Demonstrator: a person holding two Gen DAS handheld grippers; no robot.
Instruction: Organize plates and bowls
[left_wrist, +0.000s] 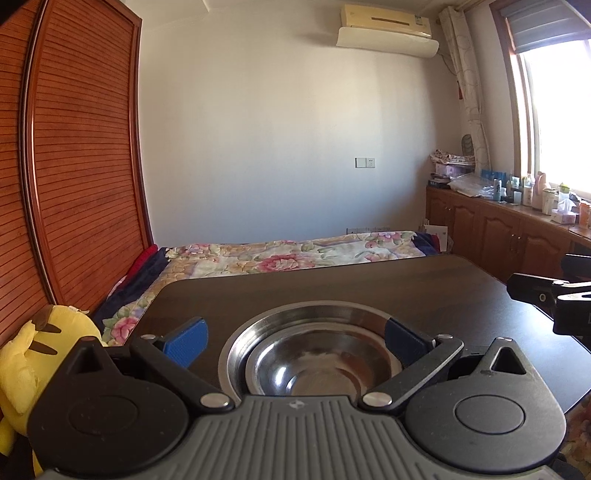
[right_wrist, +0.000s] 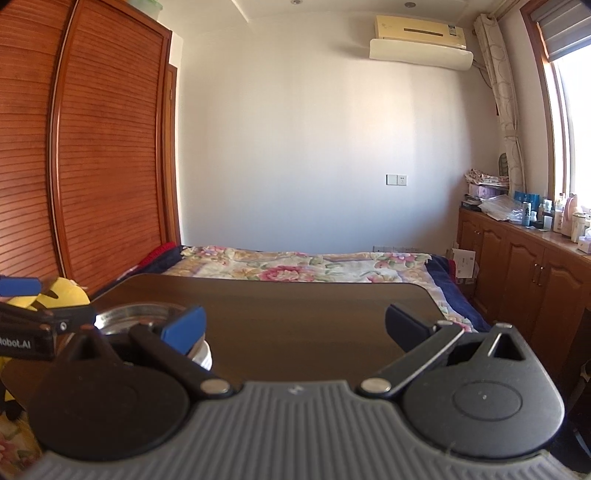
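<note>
Left hand-held gripper (left_wrist: 293, 338): held low over near table edge, fingers spread wide, pinching nothing; blue pads flanked the steel stack.
Right hand-held gripper (right_wrist: 295, 326): spread wide, empty, poised over bare table (right_wrist: 314, 325) surface.
Steel bowl (left_wrist: 321, 369): nested inside steel plate (left_wrist: 295, 314), both on the table near its front left; seen at left edge of right wrist view as well.
White object (right_wrist: 203, 356): partly hidden behind right gripper's left finger; identity not determined.
Handling, judged: thin stainless ware, light, rigid, non-fragile; polished surface likely slippery and noisy on contact.
Hold point, judged: bowl rim, one pad inside, one outside; sloped wall to be avoided.
Risk, judged: plate dragged along if bowl lifted off-centre.
</note>
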